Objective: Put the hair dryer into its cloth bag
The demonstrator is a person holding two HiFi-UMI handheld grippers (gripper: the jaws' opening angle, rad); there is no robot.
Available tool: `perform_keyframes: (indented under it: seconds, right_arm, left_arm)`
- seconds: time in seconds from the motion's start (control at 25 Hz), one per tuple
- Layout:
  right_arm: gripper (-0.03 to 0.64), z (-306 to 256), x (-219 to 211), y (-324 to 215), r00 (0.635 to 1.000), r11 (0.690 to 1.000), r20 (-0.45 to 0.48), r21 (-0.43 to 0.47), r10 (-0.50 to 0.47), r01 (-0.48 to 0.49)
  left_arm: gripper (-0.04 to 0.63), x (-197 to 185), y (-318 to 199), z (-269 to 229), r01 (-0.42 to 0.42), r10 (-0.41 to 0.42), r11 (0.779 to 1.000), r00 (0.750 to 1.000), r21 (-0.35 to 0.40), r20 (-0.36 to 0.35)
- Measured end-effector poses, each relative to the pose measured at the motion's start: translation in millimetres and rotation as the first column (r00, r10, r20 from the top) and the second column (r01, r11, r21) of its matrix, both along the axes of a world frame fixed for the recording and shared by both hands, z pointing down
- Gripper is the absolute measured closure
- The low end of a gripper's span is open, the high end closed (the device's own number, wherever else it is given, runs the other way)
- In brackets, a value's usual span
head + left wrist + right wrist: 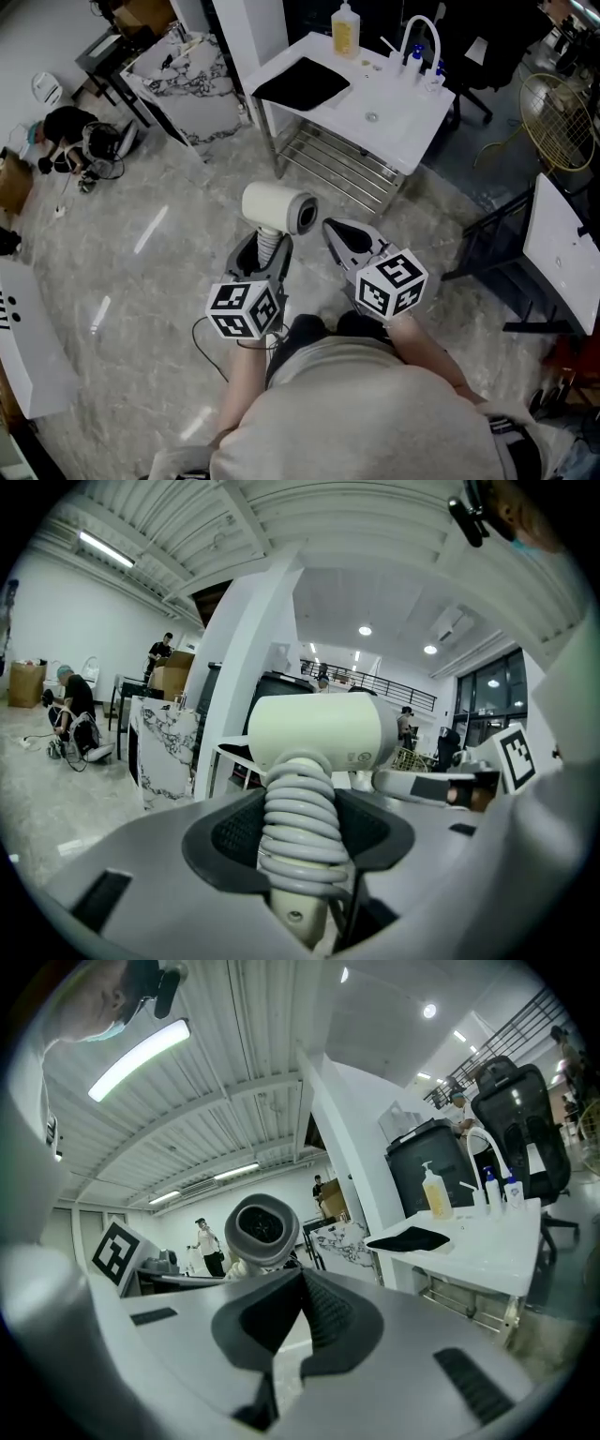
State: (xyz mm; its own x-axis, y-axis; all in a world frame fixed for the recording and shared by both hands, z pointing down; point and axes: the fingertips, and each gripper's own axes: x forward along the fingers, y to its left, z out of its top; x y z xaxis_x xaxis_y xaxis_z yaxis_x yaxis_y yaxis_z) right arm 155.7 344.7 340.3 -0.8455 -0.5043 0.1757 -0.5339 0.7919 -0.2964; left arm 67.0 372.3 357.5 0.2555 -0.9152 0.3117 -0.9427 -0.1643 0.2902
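A white hair dryer [278,208] is up in the air in front of me, its head to the right and its grey cord wound round the handle. My left gripper [267,246] is shut on that wrapped handle; in the left gripper view the pads press both sides of the coil on the hair dryer [323,733]. My right gripper [339,234] is beside it, shut and empty. In the right gripper view the hair dryer's [262,1230] nozzle faces the camera above the right gripper [302,1321]. A black cloth bag [302,82] lies flat on the white table [394,112] ahead.
The table carries a soap bottle [345,28] and a curved faucet [419,37]. A marble-patterned cabinet [192,89] stands to its left. A person [70,131] crouches on the floor at far left. A fan [560,117] and a white desk [562,253] stand at right.
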Motion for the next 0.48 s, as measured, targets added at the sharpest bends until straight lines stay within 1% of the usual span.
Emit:
perform_keyframes:
  seconds: [0.16,0.28,0.44,0.48]
  right_arm:
    - [0.618,12.9,4.0,-4.1,1.0,1.0,-0.009,-0.026,-0.012,0.012]
    - [0.618,16.9,5.0,-14.8,1.0,0.998,0.014,-0.056,-0.011,0.012]
    - [0.618,22.2,-4.6,-30.4,1.0,0.998,0.018,-0.065,-0.02,0.021]
    - [0.618,24.1,-8.1,-35.6,1.0,0.998,0.013,-0.067,-0.02,0.021]
  left_arm:
    - [0.37,3.4,-8.6,-1.4,0.017,-0.017,1.0,1.0,0.01,-0.009]
    - [0.369,0.1,-14.4,-1.3,0.043,-0.043,0.999,0.999,0.01,-0.007]
    - [0.37,-14.4,-24.1,5.6,0.07,-0.07,0.998,0.997,-0.013,-0.041]
    - [0.368,-18.3,-27.0,8.2,0.069,-0.07,0.997,0.997,-0.023,-0.038]
